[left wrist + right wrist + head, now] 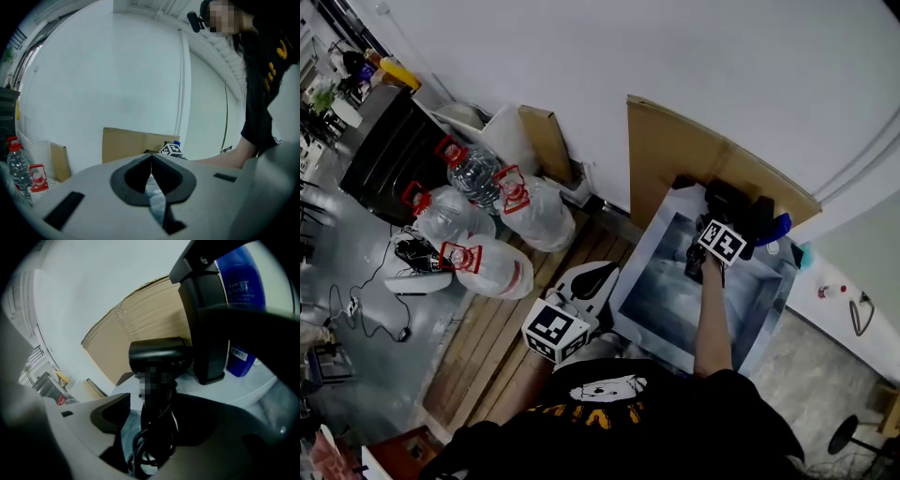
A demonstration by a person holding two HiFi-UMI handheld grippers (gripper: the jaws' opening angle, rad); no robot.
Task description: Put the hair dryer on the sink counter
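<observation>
The right gripper (154, 427) has its jaws wide on either side of the hair dryer (159, 357) at the sink counter (234, 390). The left gripper (151, 164) is closed and empty.

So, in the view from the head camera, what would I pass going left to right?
Going across: dark cabinet → big water bottles → left tool → right tool → blue bottle.

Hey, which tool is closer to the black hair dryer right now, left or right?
Right. The right tool is at the hair dryer, whose handle stands between its open jaws. The left tool, shut and empty, is held back near the person, well away from it.
</observation>
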